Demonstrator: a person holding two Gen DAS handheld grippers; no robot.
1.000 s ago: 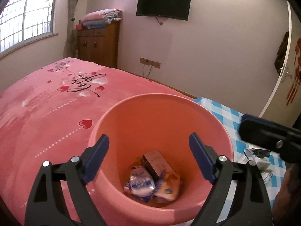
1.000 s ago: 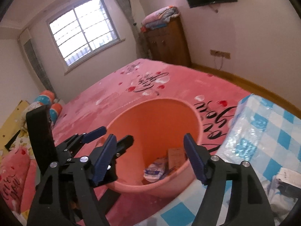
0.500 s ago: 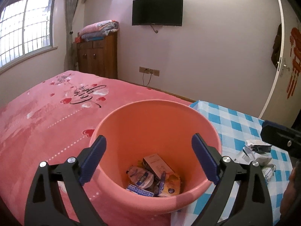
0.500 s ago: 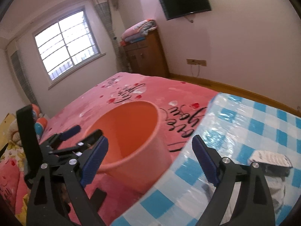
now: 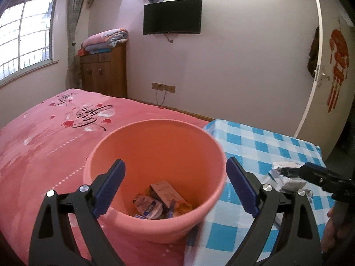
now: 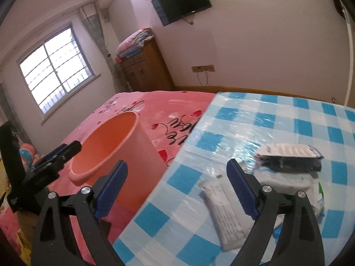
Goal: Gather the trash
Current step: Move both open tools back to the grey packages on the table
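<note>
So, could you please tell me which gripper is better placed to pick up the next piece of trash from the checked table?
Right. The right gripper is open over the wrappers on the checked table, while the left gripper faces the pink bin.

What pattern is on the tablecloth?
Blue and white checks on the tablecloth, clearest in the right wrist view.

wrappers [image 5: 155, 204] partly hidden behind bucket [image 5: 155, 226] rim, labels unreadable
</note>
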